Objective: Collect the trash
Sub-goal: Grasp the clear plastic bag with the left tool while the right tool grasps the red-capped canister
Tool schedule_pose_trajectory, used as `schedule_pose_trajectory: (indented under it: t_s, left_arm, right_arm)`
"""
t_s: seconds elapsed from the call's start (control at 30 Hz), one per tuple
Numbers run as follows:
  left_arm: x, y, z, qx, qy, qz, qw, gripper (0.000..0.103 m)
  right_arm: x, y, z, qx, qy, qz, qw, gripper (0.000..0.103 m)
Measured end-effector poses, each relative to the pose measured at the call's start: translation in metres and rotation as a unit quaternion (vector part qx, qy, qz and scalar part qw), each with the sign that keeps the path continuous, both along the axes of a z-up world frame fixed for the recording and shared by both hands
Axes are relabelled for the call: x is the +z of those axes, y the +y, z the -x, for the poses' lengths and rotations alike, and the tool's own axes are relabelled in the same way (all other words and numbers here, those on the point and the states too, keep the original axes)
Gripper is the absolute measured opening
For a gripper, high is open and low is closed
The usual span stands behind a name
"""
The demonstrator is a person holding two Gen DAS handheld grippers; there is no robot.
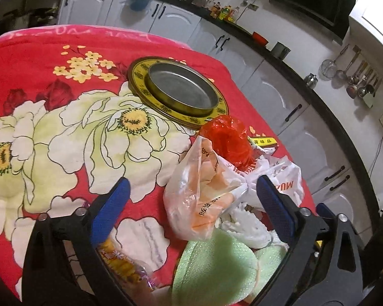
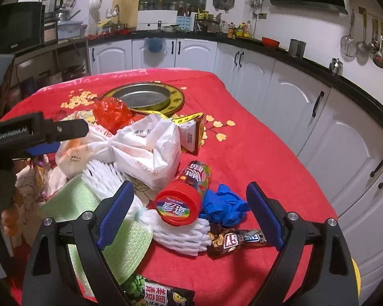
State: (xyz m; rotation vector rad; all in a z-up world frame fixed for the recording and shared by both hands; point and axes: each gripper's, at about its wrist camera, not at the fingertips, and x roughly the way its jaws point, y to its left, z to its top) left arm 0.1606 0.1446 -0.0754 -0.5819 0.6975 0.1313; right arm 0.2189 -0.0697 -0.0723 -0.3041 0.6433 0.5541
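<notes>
Trash lies heaped on a red flowered cloth (image 1: 63,51). My left gripper (image 1: 191,188) is open, its jaws either side of a clear-orange plastic bag (image 1: 204,186), beside a red bag (image 1: 227,140) and a white printed bag (image 1: 286,176). The left gripper also shows in the right wrist view (image 2: 51,137). My right gripper (image 2: 191,201) is open and empty above a candy tube with a red lid (image 2: 183,204), a blue glove (image 2: 224,204), white foam netting (image 2: 181,237) and a chocolate wrapper (image 2: 235,239). Green foam sheets (image 2: 89,209) lie at the left.
A yellow-rimmed metal tray (image 2: 150,97) sits at the table's far middle. A yellow carton (image 2: 191,132) lies behind the white bag (image 2: 150,148). A snack packet (image 2: 155,293) lies at the near edge. White kitchen cabinets (image 2: 293,97) run along the right.
</notes>
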Motion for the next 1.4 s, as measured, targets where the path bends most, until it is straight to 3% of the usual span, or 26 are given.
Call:
schedule_pose_trajectory:
  t_s: [0.23, 0.3, 0.4, 0.5, 0.57, 0.73, 0.8, 1.1, 1.4]
  left_arm:
    - [-0.007, 0.006, -0.006, -0.002, 0.003, 0.017, 0.9998, 0.057]
    - [-0.008, 0.006, -0.006, -0.007, 0.003, 0.021, 0.9998, 0.042]
    - [-0.007, 0.004, -0.006, -0.014, 0.003, 0.018, 0.9997, 0.033]
    - [-0.005, 0.002, -0.005, -0.017, 0.003, 0.018, 0.9997, 0.027]
    - [-0.003, 0.000, -0.004, -0.016, 0.001, 0.011, 0.9998, 0.017]
    - [0.006, -0.005, 0.000, -0.023, -0.010, 0.005, 0.9997, 0.013]
    - [0.010, -0.008, 0.002, -0.024, -0.014, -0.002, 0.9996, 0.005]
    - [0.028, -0.015, 0.014, -0.027, -0.038, -0.025, 0.9986, 0.004]
    - [0.059, -0.016, 0.034, -0.024, -0.089, -0.039, 0.9949, 0.004]
  right_arm:
    - [-0.012, 0.004, -0.007, -0.001, 0.013, 0.014, 1.000, 0.059]
    - [-0.014, 0.003, -0.007, 0.003, 0.016, 0.012, 1.000, 0.049]
    - [-0.014, 0.002, -0.005, 0.005, 0.016, 0.010, 1.000, 0.038]
    - [-0.014, 0.001, -0.002, 0.004, 0.018, 0.001, 1.000, 0.035]
    - [-0.012, -0.002, 0.000, 0.002, 0.016, -0.006, 1.000, 0.034]
    - [-0.004, -0.014, 0.005, -0.006, 0.013, -0.031, 0.999, 0.034]
    - [0.000, -0.021, 0.006, -0.014, 0.010, -0.040, 0.999, 0.034]
    - [0.022, -0.041, 0.014, -0.019, -0.008, -0.078, 0.997, 0.034]
    - [0.040, -0.058, 0.028, -0.025, -0.020, -0.107, 0.994, 0.034]
